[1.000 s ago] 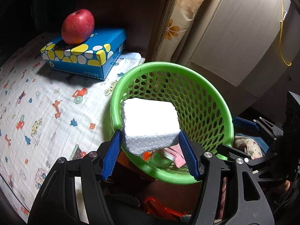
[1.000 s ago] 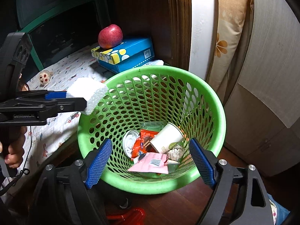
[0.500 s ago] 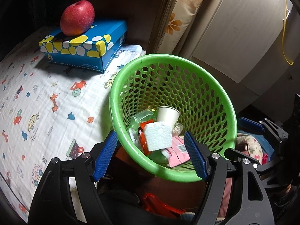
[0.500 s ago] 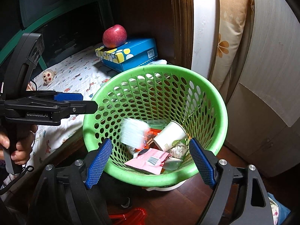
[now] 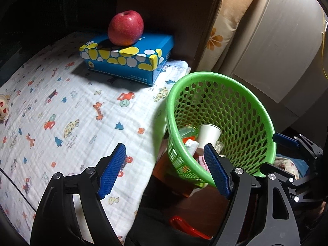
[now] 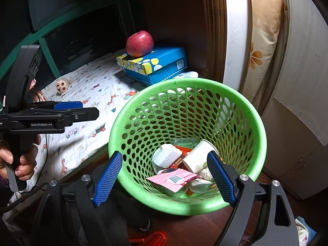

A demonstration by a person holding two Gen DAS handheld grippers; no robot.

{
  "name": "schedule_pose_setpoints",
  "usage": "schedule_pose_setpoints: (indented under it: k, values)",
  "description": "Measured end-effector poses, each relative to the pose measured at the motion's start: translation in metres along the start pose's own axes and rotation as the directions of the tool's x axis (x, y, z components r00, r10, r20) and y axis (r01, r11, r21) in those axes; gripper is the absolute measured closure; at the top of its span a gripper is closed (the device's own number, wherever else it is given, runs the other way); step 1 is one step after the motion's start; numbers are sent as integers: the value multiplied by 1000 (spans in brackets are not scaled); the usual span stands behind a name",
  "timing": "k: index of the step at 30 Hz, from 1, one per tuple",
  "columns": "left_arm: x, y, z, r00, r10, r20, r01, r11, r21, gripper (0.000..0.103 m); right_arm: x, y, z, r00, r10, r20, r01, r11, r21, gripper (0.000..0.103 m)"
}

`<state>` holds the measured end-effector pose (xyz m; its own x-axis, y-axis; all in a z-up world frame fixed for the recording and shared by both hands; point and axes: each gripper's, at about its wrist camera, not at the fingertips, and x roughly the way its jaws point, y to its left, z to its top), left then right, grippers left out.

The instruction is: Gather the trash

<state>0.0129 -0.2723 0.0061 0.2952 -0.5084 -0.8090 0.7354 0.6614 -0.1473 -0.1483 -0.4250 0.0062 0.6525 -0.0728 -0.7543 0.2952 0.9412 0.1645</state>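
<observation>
Foam first: the white block of polystyrene foam (image 6: 167,155) lies inside the green perforated plastic basket (image 6: 254,123), resting on the litter at the bottom, touching a white paper cup (image 6: 195,156) on its side and just above a pink wrapper with a barcode (image 6: 174,179). My left gripper (image 5: 164,169) has just been opening its jaws; they stand wide with nothing between them, hanging over the edge of the white cloth printed with little cars and trees (image 5: 61,110), beside the basket's rim. My right gripper (image 6: 162,177) is spread wide too, its blue pads apart either side of the basket's near wall, pressing on nothing. At the cloth's far end a red apple (image 5: 125,27) sits on a blue tissue box with yellow and white spots (image 5: 127,58).
</observation>
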Motion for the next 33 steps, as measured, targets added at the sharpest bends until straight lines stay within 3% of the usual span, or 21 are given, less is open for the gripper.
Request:
schedule_pose_setpoints:
  k: [15, 33]
  values:
    - [-33, 58, -8, 987, 152, 60, -143, 982, -123, 18, 22, 48, 23, 996, 85, 11, -84, 994, -71, 19]
    - [-53, 130, -24, 950, 308, 51, -282, 917, -283, 17, 54, 87, 48, 991, 137, -1, -136, 985, -104, 19]
